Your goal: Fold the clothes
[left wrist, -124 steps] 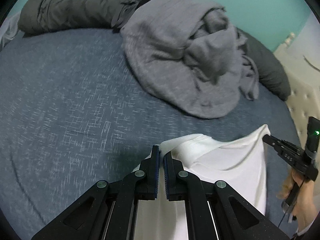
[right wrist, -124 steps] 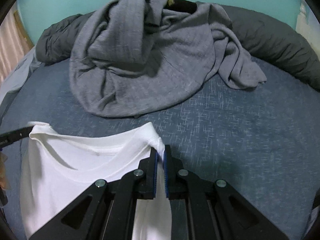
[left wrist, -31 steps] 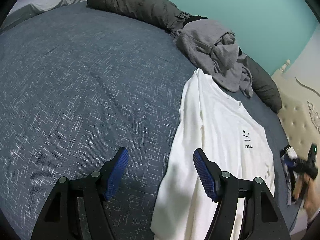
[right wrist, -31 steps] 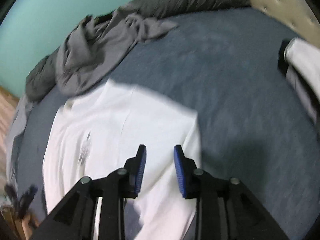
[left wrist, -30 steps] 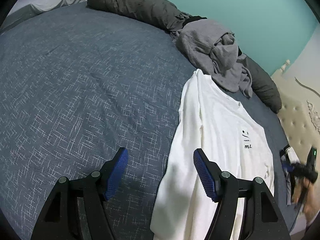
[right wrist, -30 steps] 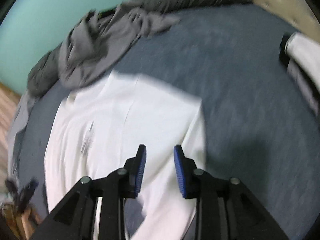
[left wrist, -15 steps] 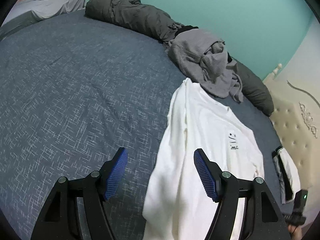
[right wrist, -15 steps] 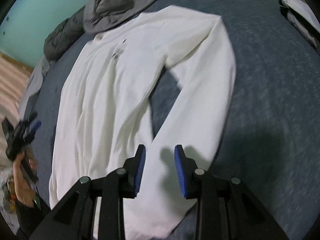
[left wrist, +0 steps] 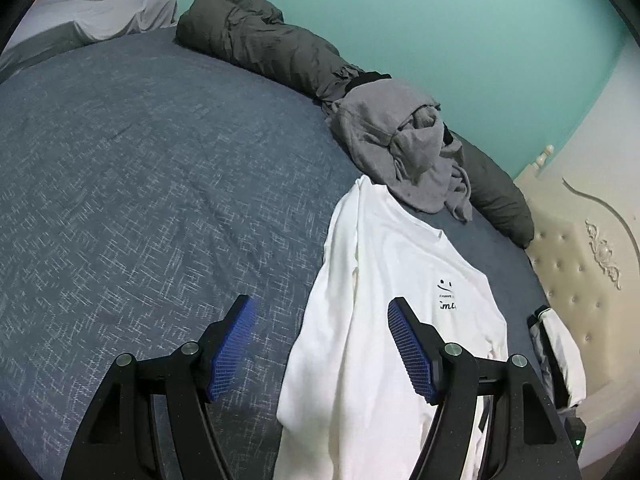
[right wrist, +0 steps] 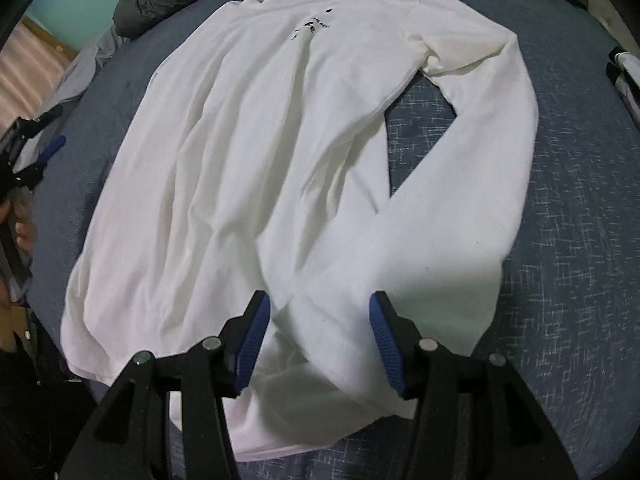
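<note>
Jaws of both grippers stand wide apart, gripping nothing. Left gripper point(left wrist: 320, 344) hovers over the blue bedspread point(left wrist: 140, 184) at the left edge of a white long-sleeved shirt point(left wrist: 380, 312), which lies flat, front up, with a small black smiley print point(left wrist: 445, 283). Right gripper point(right wrist: 318, 320) is poised above the shirt's hem, where the sleeve point(right wrist: 472, 184) bends back toward the body. Beyond the collar lie a crumpled grey garment point(left wrist: 404, 152) and a dark grey duvet point(left wrist: 260, 48).
</note>
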The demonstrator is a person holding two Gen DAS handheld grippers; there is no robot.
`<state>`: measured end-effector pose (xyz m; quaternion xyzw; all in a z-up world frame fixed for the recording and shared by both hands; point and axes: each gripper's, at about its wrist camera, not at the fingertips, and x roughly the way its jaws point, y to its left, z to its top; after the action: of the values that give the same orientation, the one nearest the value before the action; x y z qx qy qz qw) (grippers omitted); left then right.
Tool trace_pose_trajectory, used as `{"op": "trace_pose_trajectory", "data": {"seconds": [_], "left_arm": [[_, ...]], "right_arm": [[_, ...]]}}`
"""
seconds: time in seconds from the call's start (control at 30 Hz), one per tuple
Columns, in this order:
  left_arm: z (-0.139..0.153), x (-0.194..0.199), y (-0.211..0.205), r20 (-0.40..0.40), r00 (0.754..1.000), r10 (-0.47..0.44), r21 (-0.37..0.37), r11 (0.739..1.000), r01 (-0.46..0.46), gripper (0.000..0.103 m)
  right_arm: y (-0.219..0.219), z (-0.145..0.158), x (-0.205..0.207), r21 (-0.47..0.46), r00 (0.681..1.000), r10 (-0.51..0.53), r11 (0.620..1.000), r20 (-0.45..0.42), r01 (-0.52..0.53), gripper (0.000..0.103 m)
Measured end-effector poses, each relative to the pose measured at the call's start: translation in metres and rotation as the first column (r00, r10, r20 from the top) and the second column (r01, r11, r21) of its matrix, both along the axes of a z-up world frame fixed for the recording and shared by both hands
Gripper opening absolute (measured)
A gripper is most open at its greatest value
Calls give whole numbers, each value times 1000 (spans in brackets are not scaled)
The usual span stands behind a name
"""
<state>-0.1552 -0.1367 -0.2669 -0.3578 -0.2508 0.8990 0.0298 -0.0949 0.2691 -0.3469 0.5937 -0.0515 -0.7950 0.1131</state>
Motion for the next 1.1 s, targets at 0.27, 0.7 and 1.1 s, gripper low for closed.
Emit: {"op": "trace_pose_trajectory", "data": {"seconds": [0.27,0.7,1.1], "left_arm": [[3,9,-2,-6,1000,-6,-1,1000,6,73],[2,11,0,-2,1000,-17,-1,1000,17,73],[0,9,-2,14,1000,-15,-9,1000,15,73]], "right_arm": [[20,2,19,-19,996,-61,998,-69,60,11],[118,45,44,-91,940,-281,959,-194,268,5],[256,62,58,-33,819,-531,843,-218,537,4]]}}
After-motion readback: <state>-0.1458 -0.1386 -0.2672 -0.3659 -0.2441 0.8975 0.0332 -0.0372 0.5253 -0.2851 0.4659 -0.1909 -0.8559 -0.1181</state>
